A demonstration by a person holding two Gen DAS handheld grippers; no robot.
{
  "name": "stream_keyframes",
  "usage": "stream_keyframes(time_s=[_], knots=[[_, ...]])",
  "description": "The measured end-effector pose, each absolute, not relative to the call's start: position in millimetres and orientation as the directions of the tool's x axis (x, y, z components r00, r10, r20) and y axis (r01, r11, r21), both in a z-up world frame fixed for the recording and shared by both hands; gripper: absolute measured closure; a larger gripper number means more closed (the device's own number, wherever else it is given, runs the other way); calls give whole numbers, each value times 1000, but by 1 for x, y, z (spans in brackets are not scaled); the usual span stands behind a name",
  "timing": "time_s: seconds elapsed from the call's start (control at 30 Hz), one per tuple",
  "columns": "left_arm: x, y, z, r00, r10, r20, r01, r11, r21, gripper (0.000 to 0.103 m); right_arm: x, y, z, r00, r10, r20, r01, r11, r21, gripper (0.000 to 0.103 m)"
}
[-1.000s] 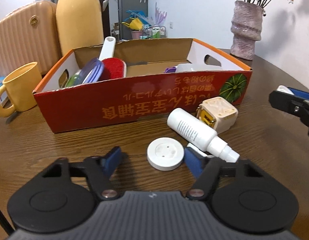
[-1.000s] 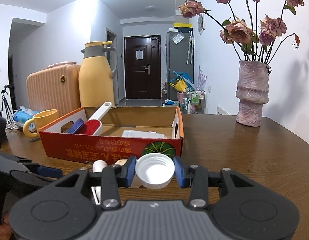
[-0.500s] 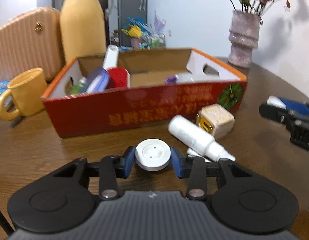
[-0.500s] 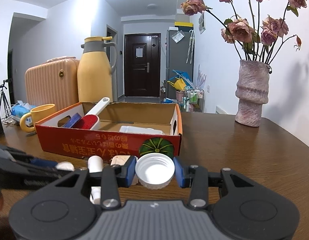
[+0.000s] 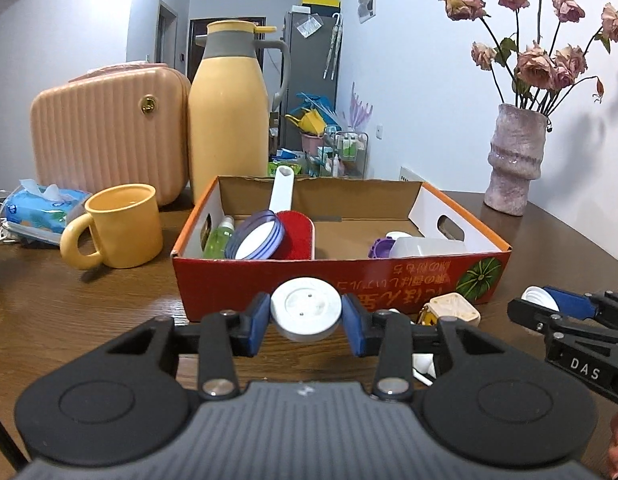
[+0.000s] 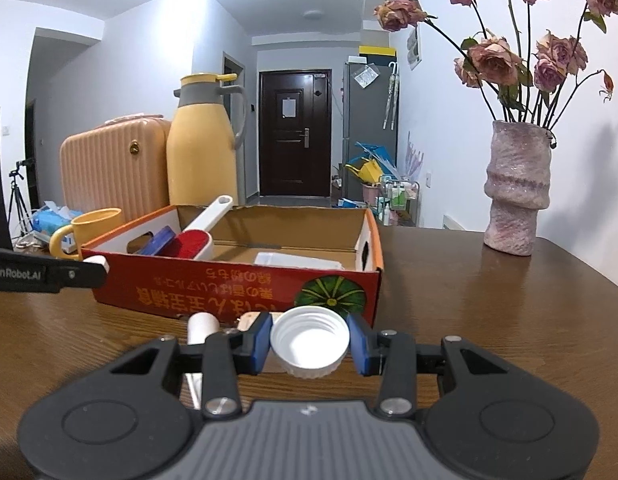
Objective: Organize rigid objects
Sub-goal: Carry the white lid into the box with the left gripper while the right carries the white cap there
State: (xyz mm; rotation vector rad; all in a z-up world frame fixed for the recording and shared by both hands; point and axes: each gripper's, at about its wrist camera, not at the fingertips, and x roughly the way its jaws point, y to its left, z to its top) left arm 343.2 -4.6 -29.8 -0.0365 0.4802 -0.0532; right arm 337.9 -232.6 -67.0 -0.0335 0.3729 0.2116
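Observation:
My left gripper (image 5: 305,324) is shut on a white round disc (image 5: 305,309) and holds it above the table, just in front of the red cardboard box (image 5: 349,276). My right gripper (image 6: 309,343) is shut on a white screw cap (image 6: 309,341), open side up, near the box's (image 6: 229,286) right front corner. The right gripper also shows in the left wrist view (image 5: 549,308). A cream cube (image 5: 453,308) lies on the table by the box front. A white spray bottle (image 6: 203,326) lies partly hidden behind my fingers.
The box holds a red brush with a white handle (image 5: 293,232), a purple-rimmed lid (image 5: 255,240), a green bottle (image 5: 219,236) and a white container (image 5: 425,246). A yellow mug (image 5: 117,226), yellow thermos (image 5: 229,120), pink case (image 5: 109,128), tissue pack (image 5: 41,208) and flower vase (image 5: 515,160) stand around.
My left gripper closed on the white disc and lifted it off the table toward the box. The right gripper kept hold of the screw cap and barely moved.

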Motion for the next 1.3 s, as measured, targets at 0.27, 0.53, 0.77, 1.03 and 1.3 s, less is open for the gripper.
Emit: stream_keyframes(time_s=[0.27,0.53,0.77,1.03,1.3], knots=[[332,-11,-26,897,-77,-436,64,997,-45,63,330,-220,-60,923,224,-315,-221,974,46,63],[336,-11,-11,911,-84,-403,58,995,-77,63,336,-206,-48,934,226,-277,-219,974,55,63],[361,-12,5,921,-74,-382,47,996,-79,63,355,-192,-26,947,212,-244,-214,977,17,63],[399,-14,6,932,-16,-363,-17,996,-86,63,386,-180,-13,959,186,-213,-187,982,13,63],[438,-11,0,927,7,-374,-47,994,-99,63,427,-178,-22,958,178,-226,-171,984,49,63]])
